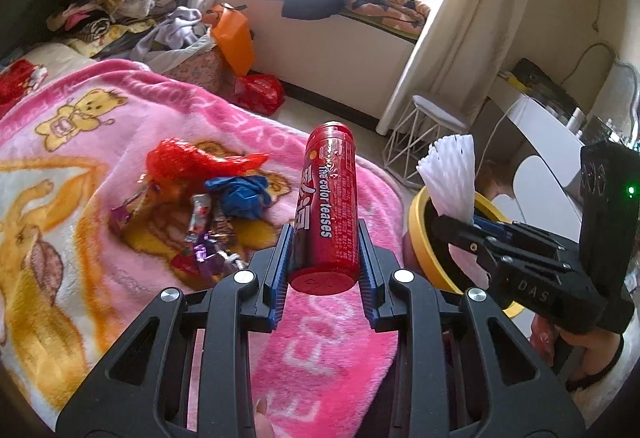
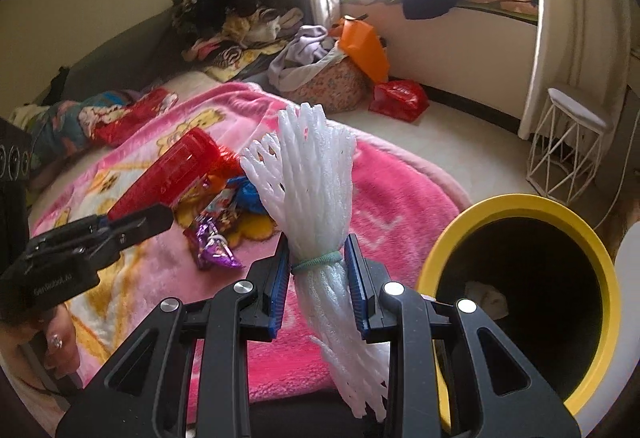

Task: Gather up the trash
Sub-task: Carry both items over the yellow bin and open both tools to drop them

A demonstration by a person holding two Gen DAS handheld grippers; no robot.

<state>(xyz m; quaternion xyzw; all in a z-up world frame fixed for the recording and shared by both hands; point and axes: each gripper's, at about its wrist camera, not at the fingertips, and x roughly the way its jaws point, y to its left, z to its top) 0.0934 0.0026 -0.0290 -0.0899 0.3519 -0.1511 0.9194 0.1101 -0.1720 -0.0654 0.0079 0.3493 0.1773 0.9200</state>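
My left gripper (image 1: 326, 238) pinches a red plastic tube (image 1: 326, 213) between its 2 ribbed blue pads, low on the tube, flat cap end toward me; the white print along its side reads "the color teases" beside large Chinese characters I cannot make out. My right gripper (image 2: 318, 264) is clamped on a white foam net bundle (image 2: 316, 173), soft mesh strands fanned out above and below a green elastic band that sits just at the pads. From the left camera I read "DAS" on the right tool's black body; from the right camera, small lettering on the left tool (too blurred to be sure of).

Beside my right gripper stands the yellow bin (image 2: 600, 278), round rim, dark inside, with something pale crumpled at the bottom.

Both held things hang above the pink fleece blanket (image 1: 336, 342), fuzzy, printed with yellow bears and big pale letters. Toward its middle lies the loose trash: purple foil wrappers (image 2: 214, 244), a crumpled blue bag (image 1: 244, 193) and a red plastic bag (image 1: 188, 161), touching one another.

Past the blanket's far edge, on the floor, sit an orange paper bag (image 1: 234, 33), a red bag (image 1: 260, 91) and a white wire stool (image 2: 568, 149) by the window.
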